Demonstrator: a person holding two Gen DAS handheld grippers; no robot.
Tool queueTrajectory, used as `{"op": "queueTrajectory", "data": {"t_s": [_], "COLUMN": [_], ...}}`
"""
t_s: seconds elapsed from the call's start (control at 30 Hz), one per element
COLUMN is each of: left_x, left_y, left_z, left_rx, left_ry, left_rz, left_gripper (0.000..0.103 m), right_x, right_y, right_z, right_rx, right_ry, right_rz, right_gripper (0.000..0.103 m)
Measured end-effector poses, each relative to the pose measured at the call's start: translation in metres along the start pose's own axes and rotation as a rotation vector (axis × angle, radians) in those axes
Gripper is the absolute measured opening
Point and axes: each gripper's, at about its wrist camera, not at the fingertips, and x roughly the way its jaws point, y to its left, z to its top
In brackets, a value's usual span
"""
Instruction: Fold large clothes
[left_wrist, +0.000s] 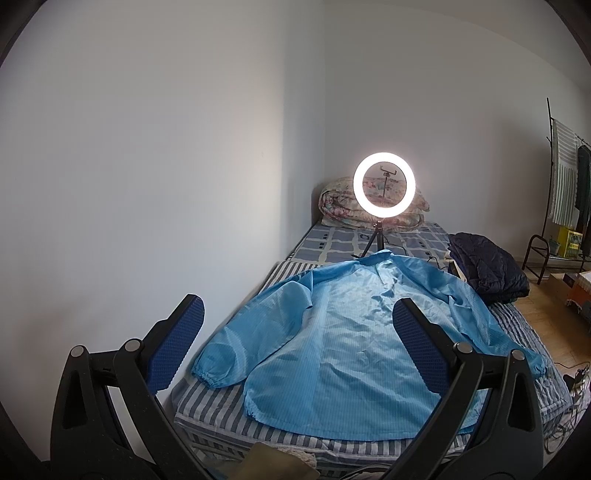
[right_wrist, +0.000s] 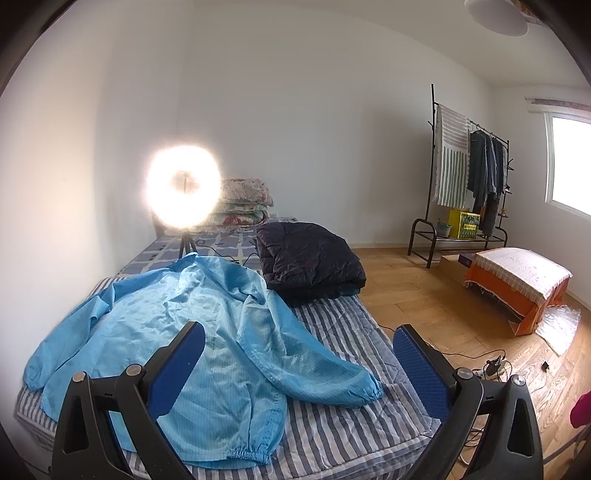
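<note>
From the left wrist camera, the blue jacket (left_wrist: 343, 336) is lying spread out flat on the striped bed (left_wrist: 207, 402), collar end pointing at the ring light (left_wrist: 384, 186) and hem nearest the camera. The left gripper (left_wrist: 297, 345) hangs above the hem side with its fingers (left_wrist: 177, 343) spread wide, nothing between them. The fabric looks thin and shiny, probably light, floppy and a bit slippery, so it would likely slide rather than hold a crease; the elastic cuff (left_wrist: 207, 378) on the side away from the dark folded quilt (left_wrist: 487, 266) and the gathered hem corner look like the easiest spots to pinch, since there's bunched cloth there. The gripper's frame covers part of the hem, and whatever olive-coloured thing sits at the bottom edge is cut off, can't tell what it is. Over on the right wrist camera, the same jacket fills the half of the bed away from the quilt, with one sleeve (right_wrist: 325, 365) flopped out across the stripes toward the floor side, its cuff just short of the mattress edge. The right gripper (right_wrist: 299, 360) is also wide open and holding nothing, hovering over that sleeve area. The ring light is totally blown out here, so the collar behind it is hard to read, and the jacket's front closure isn't visible either.
</note>
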Motion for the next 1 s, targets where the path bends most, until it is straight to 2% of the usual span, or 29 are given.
{"op": "queueTrajectory", "data": {"t_s": [0.63, 0.9, 1.0], "left_x": [0.003, 0.021, 0.027], "left_y": [0.005, 0.012, 0.018], "left_z": [-0.006, -0.017, -0.026], "left_rx": [-0.005, -0.003, 0.009], "left_ry": [0.006, 0.027, 0.040], "left_rz": [0.007, 0.044, 0.081], "left_gripper": [0.103, 0.103, 0.103], "right_x": [0.001, 0.008, 0.015], "right_y": [0.006, 0.015, 0.020], "right_z": [-0.001, -0.002, -0.001], "right_rx": [-0.013, -0.027, -0.041], "right_ry": [-0.003, -0.004, -0.010], "right_rz": [0.012, 0.026, 0.034], "right_gripper": [0.103, 0.103, 0.103]}}
